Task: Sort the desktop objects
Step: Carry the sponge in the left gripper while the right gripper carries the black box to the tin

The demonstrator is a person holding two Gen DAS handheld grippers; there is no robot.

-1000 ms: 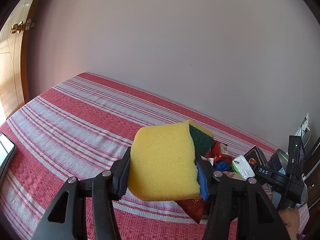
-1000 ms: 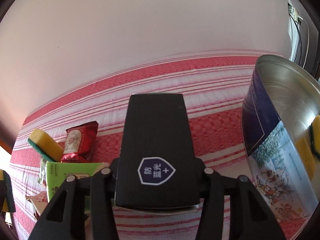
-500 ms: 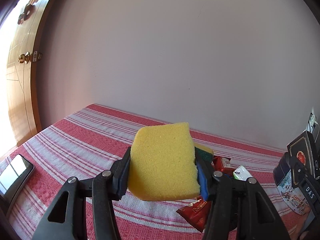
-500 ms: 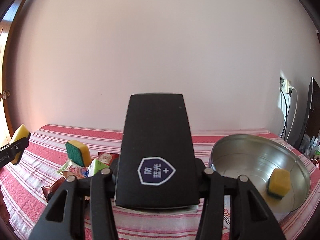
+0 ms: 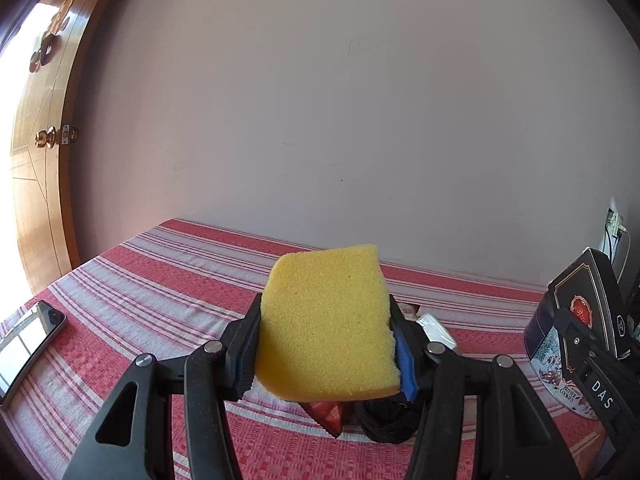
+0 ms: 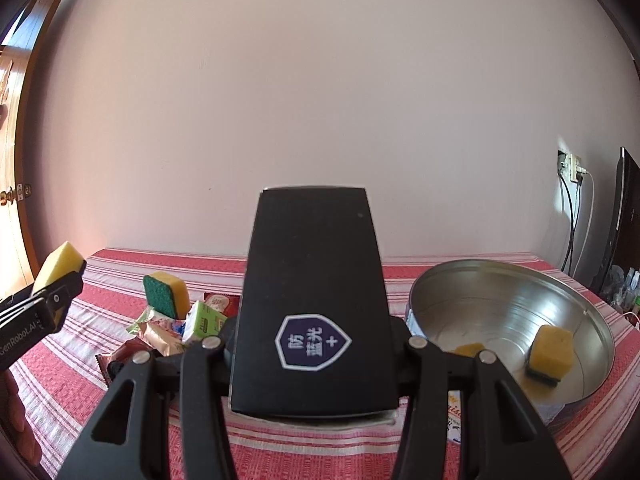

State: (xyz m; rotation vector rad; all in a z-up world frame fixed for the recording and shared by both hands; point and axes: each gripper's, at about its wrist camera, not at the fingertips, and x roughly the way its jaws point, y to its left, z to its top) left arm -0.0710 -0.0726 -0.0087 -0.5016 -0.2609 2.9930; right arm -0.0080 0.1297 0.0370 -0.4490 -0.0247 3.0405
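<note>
- My left gripper (image 5: 326, 340) has its jaws clamped on a yellow sponge (image 5: 326, 322), held up in the air above the table (image 5: 160, 280) with its red-and-white striped cloth.
- My right gripper (image 6: 316, 344) has its jaws clamped on a black box (image 6: 312, 300) with a shield-shaped label, also lifted off the table.
- To my right stands a round cookie tin (image 6: 568, 312), open. A yellow sponge with a dark scouring side (image 6: 550, 352) already sits inside it, and a second yellow piece (image 6: 470, 349) shows just past my right finger.
- Between my two grippers a pile waits: a green-backed sponge (image 6: 168, 294) propped on top, a green-and-white carton (image 6: 204, 322), and several snack packets (image 6: 156, 330). From the left wrist I also see a red packet (image 5: 326, 414) and something dark and rope-like (image 5: 386, 420) beneath the sponge I hold.
- A phone (image 5: 28, 340) lies near the table's left edge, well apart from the pile.
- I judge the step in hand is carrying: both items are picked and neither is placed.
- Since sponges are gathering in the tin, I expect my left sponge belongs there. That calls for swinging it rightward across the pile and over the rim before parting the jaws.
- My right gripper hangs near the tin, so the two could collide; one should give way first.
- Where the black box goes I cannot tell.
</note>
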